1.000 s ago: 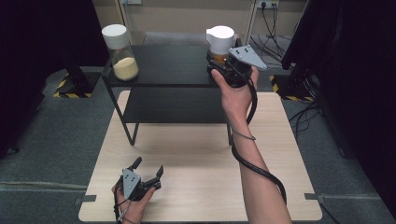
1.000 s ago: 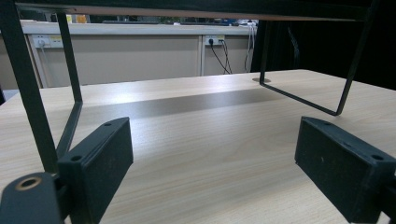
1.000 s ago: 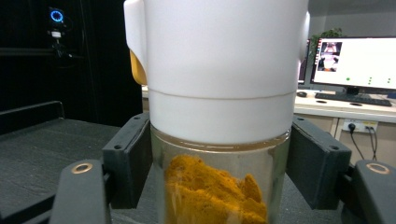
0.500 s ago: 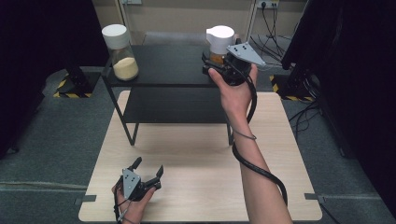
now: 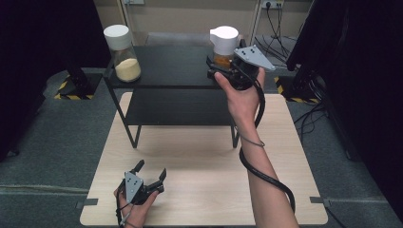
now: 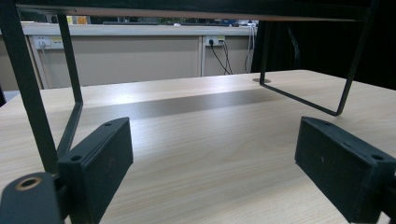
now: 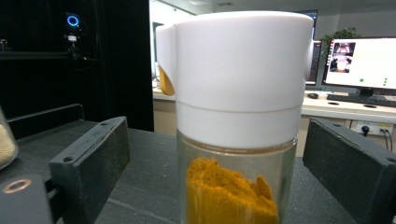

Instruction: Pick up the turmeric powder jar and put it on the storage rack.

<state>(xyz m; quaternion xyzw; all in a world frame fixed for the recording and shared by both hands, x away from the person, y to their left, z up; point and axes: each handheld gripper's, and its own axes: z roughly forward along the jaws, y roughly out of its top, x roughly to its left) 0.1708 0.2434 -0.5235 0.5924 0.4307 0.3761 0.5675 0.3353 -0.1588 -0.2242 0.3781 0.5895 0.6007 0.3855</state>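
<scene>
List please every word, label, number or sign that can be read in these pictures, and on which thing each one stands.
No text can be read in any view.
Monitor behind the orange-powder jar: its window and green dots are too blurred to read.
Orange-powder jar and pale-grain jar: no label visible.
Black-and-yellow striped floor marking: a hazard pattern, no words.
Glowing blue ring: a light, not a letter.

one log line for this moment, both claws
right claw: open, straddling orange powder jar on black shelf | left claw: open, idle, low over wooden table
</scene>
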